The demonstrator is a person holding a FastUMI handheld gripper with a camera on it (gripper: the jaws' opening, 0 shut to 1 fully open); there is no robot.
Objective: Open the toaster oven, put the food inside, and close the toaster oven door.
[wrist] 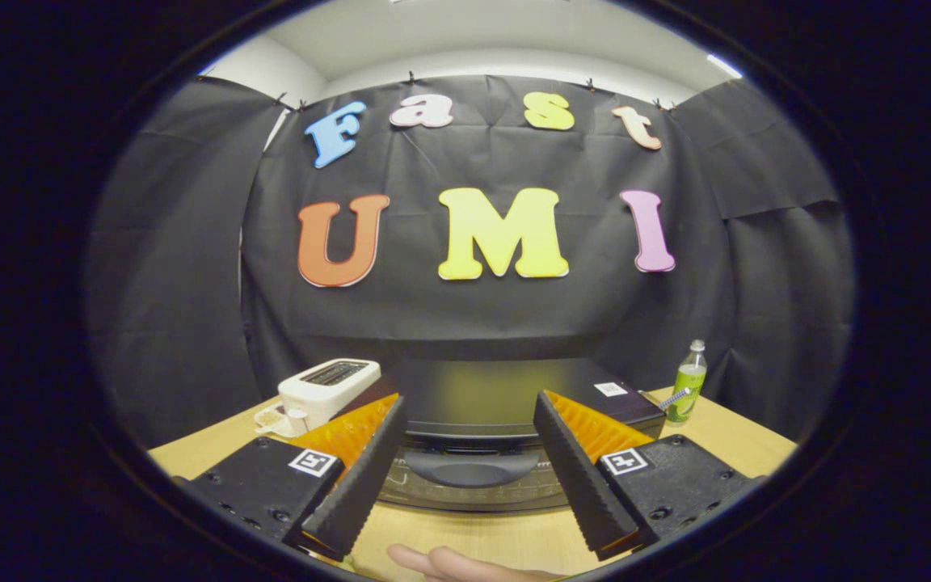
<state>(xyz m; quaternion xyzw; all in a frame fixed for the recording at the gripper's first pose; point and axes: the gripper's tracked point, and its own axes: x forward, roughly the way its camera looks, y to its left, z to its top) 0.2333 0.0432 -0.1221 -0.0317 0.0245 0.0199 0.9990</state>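
Observation:
A black toaster oven (pixel 506 396) stands on the wooden table (pixel 724 436) just ahead of my fingers. Its door is shut and upright, with a wide dark handle (pixel 472 467) along the door's top, seen between the two fingers. My gripper (pixel 469 408) is open, fingers spread wide on either side of the handle and a little above and short of it, touching nothing. The food is hidden from me.
A white slot toaster (pixel 328 390) sits left of the oven. A green drink bottle (pixel 688 386) stands at the oven's right rear. A person's fingers (pixel 453 564) rest on the table near me, below the gripper. Black cloth walls close the back.

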